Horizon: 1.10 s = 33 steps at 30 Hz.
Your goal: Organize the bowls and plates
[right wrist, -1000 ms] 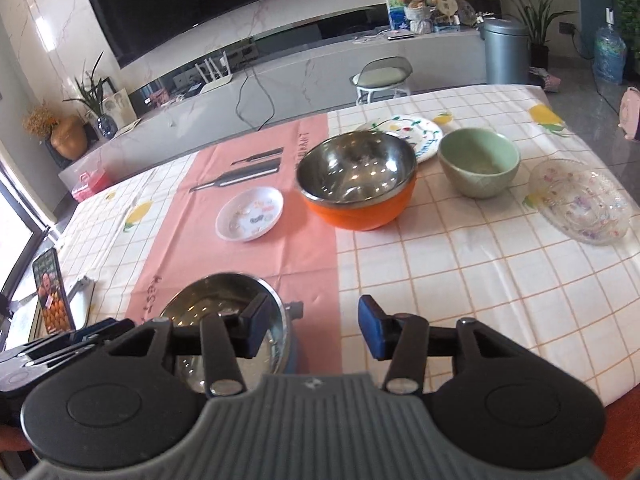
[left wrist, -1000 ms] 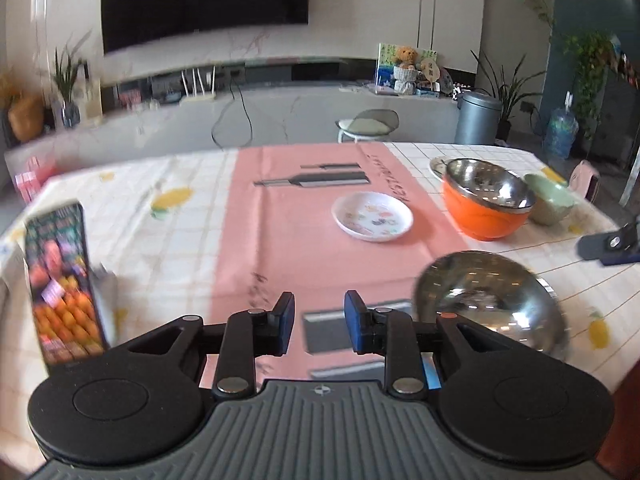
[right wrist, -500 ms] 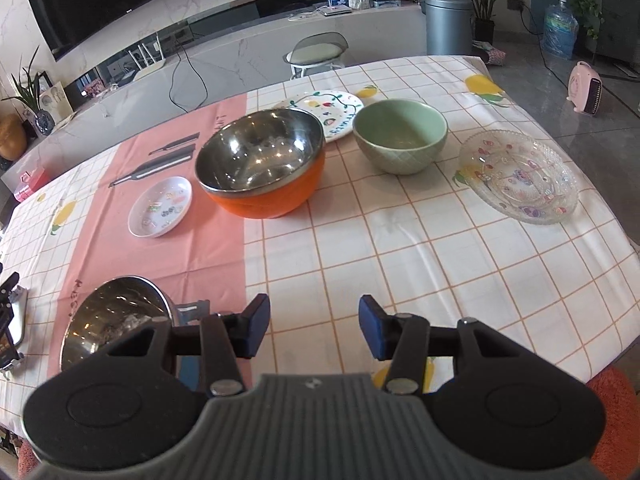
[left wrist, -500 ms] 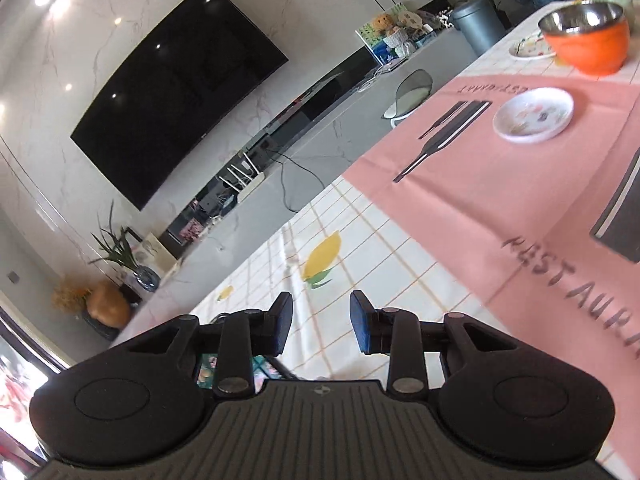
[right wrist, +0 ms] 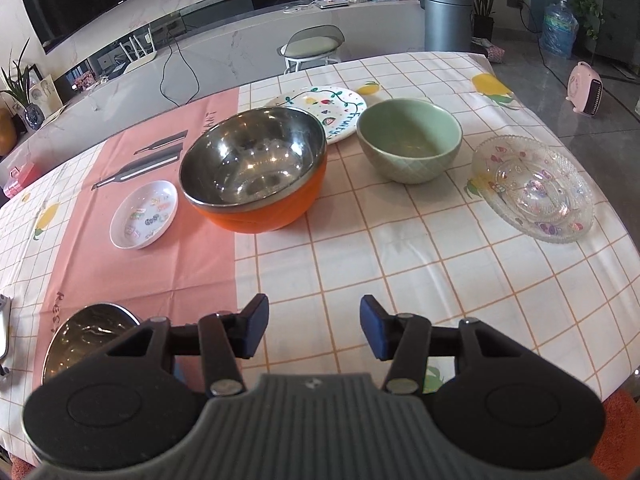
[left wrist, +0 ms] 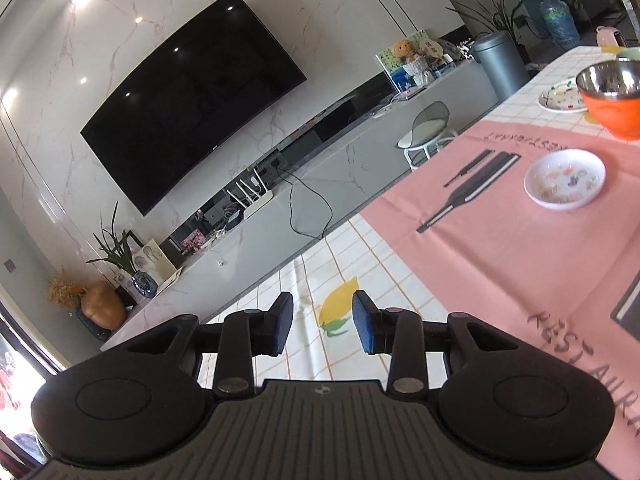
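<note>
In the right wrist view an orange bowl with a steel inside stands mid-table, a green bowl to its right, a painted white plate behind both, a clear glass dish at far right, a small white saucer at left and a steel bowl at near left. My right gripper is open and empty above the near cloth. My left gripper is open and empty, tilted over the table's left part; the saucer and orange bowl lie far to its right.
The table carries a checked cloth with a pink strip. Its right and near edges drop to the floor. A stool, a grey bin and a low counter stand beyond the far edge.
My left gripper swung up and to the left, so the steel bowl and phone left its view. My right gripper moved right and forward toward the bowls. Both stayed open.
</note>
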Each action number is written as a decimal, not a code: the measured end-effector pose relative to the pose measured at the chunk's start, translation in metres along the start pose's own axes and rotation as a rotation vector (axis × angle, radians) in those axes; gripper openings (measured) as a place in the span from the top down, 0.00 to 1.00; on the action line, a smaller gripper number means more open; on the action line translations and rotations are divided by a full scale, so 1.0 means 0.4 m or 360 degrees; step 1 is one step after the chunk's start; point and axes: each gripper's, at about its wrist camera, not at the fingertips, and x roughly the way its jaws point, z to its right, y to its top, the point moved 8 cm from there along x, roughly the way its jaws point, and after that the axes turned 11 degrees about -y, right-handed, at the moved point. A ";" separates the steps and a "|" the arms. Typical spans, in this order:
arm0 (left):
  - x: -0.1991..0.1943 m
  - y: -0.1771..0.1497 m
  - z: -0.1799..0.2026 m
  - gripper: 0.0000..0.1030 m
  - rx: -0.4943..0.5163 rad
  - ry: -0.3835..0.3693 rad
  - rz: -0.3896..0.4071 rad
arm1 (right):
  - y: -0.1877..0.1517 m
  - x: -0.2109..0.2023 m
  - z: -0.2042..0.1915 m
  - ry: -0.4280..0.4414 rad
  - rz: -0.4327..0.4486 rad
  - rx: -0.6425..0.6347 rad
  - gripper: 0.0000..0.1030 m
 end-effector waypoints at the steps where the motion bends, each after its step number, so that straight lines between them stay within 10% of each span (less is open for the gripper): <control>1: -0.002 0.018 0.000 0.59 -0.0006 -0.0011 0.0012 | 0.004 0.004 0.002 -0.0003 0.0002 0.0003 0.49; 15: 0.000 0.178 0.106 0.55 0.0031 -0.0178 0.0128 | 0.044 0.045 0.025 0.0048 -0.0002 0.0061 0.44; 33: 0.083 0.437 0.376 0.42 -0.0141 -0.0919 0.0132 | 0.133 0.102 0.036 0.0045 0.0036 0.0159 0.44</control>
